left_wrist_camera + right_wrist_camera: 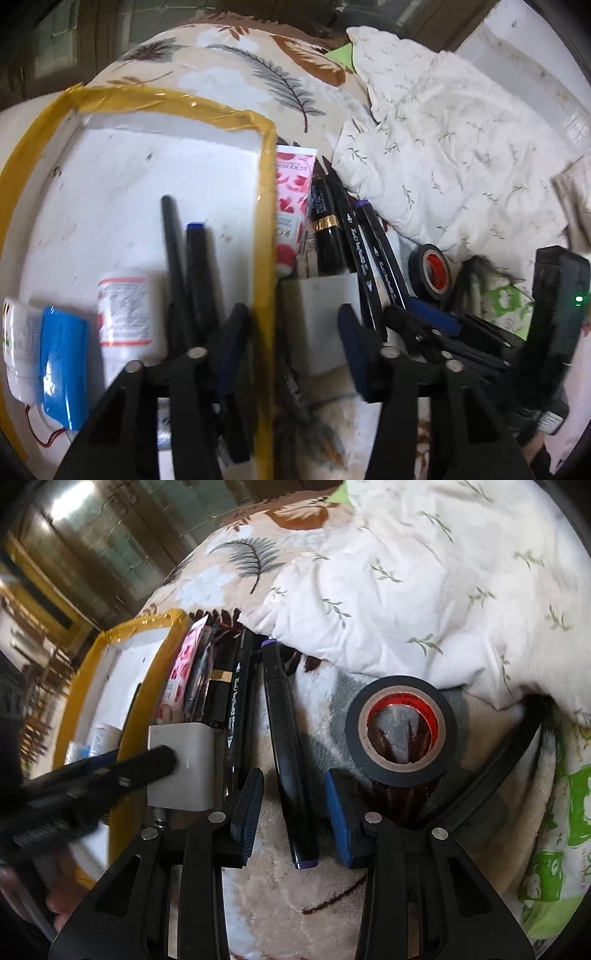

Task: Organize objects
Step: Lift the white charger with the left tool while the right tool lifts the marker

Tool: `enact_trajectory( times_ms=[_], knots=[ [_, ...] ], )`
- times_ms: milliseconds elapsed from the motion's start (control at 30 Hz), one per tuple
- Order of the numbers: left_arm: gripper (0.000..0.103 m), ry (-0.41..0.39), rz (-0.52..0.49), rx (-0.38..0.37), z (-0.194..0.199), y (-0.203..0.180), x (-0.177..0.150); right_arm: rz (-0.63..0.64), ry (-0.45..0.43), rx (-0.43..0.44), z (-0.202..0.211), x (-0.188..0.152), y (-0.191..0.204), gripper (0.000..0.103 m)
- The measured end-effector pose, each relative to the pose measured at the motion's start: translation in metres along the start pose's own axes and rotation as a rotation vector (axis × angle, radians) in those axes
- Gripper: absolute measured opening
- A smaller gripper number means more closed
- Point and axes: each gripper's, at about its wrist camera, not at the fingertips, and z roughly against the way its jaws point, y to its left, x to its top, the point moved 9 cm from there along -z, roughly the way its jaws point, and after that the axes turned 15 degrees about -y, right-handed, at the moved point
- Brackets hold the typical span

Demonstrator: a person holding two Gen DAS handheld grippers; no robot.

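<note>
Right gripper [293,812]: we straddle the marker [286,738], pads apart, nothing held
Left gripper [291,332]: half open around the white block [325,314], grip unclear
Advice: we centre, close gently; tray [264,184] alongside

Tray rim [264,206] yellow; tape roll [400,734] black, red core; tube [291,199] pink-petalled; quilt [454,147] white, green-sprigged.

Leaf-print blanket [236,568], white quilt [424,572]
</note>
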Motion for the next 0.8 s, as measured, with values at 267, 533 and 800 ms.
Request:
enact_trajectory(
  times_ms=[267, 533, 800],
  knots=[
    [0.073, -0.031, 0.049, -0.016, 0.007, -0.008, 0.007, 0.026, 0.008, 0.003, 0.007, -0.004, 0.006, 0.033],
    [0.082, 0.005, -0.111, 0.143, -0.029, -0.018, 0.005, 0.007, 0.009, 0.013, 0.009, -0.004, 0.002, 0.033],
    [0.057, 0.002, -0.16, 0.073, -0.013, -0.024, -0.001, 0.023, -0.01, 0.009, 0.006, -0.003, 0.001, 0.033]
  ],
)
